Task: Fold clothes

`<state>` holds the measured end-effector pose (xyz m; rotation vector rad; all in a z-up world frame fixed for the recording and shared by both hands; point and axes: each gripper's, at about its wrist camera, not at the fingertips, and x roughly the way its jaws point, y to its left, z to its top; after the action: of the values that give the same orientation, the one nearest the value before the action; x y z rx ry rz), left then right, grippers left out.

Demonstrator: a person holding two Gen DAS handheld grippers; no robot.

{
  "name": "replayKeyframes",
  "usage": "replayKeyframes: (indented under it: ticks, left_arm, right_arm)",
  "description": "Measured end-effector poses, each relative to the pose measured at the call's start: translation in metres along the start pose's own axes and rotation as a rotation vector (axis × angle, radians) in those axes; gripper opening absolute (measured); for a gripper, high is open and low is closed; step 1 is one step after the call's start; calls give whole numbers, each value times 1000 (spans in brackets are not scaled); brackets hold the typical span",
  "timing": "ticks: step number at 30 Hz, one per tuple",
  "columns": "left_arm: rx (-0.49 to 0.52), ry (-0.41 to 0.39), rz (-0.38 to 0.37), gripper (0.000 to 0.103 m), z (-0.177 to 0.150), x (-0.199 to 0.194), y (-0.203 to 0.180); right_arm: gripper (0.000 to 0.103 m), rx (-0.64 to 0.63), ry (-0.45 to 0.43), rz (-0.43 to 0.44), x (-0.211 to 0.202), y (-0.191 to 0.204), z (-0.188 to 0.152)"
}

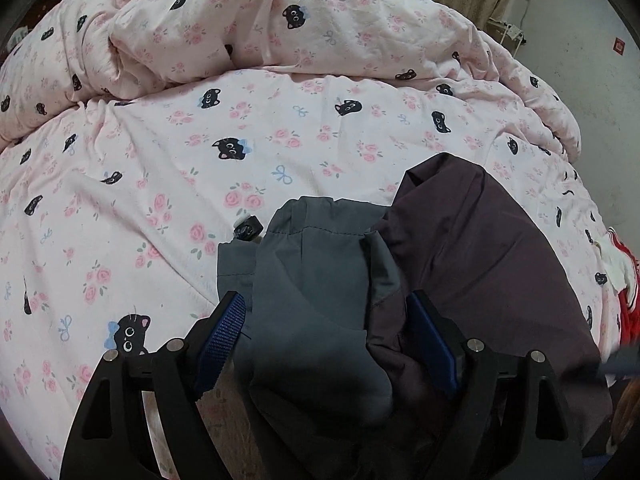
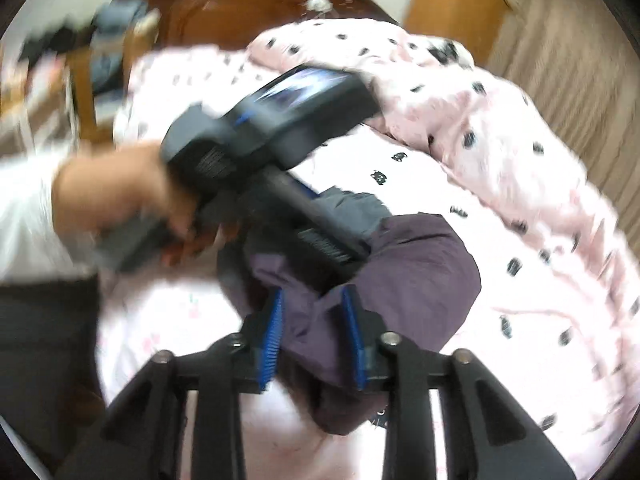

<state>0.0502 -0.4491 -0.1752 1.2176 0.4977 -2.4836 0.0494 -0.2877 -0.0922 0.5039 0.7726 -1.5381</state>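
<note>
Left gripper: blue pads wide apart, bunched grey-and-purple garment filling gap, fabric pressing both pads; firm clamp cannot be told. Right gripper: pads partly closed, purple fold of garment pinched between them. Garment lies crumpled on near part of pink cat-print bedsheet, grey portion left, purple right; long axis unclear. Rumpled matching quilt heaped far side. Right view heavily blurred.
</note>
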Motion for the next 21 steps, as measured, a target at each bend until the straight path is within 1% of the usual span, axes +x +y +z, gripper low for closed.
replayKeyframes:
  ticks: [1,3,4,5,6,8,10,11,13,14,17,21]
  left_arm:
    - [4,1,4,80,-1,0,0]
    - [11,3,9,80,1,2,-1]
    - [11,2,8,80,1,2,-1]
    - [10,3,6,80,1,2,0]
    - [9,4,3,80,0,2,1]
    - [8,4,-1,80,0,2,2]
    - [7,4,-3,80,-1,2,2]
    - [7,4,-4,80,-1,2,2]
    - [6,5,-5,80,-2,2,2]
    - [7,4,-5,80,-2,2,2]
    - [7,3,-5,80,-2,2,2]
    - [11,9,1,80,-3,4,2]
  right_arm:
    - [52,41,-8,28,-2,-13,4]
    - [54,123,-25,84,-6,-39,13]
    - [55,153,-28,83,-6,-48,16]
    - [61,178,-29,72,-5,-55,19]
    - [70,204,-30,61,-4,-63,22]
    - [74,255,-31,39,-2,-77,27]
    - [75,307,-32,16,0,-92,33]
    - [74,312,-13,-2,6,-96,35]
    - [74,308,41,-13,21,-98,34]
    - [72,308,62,-4,29,-98,33]
    - [60,318,117,31,50,-98,29]
    - [58,345,192,36,75,-95,18]
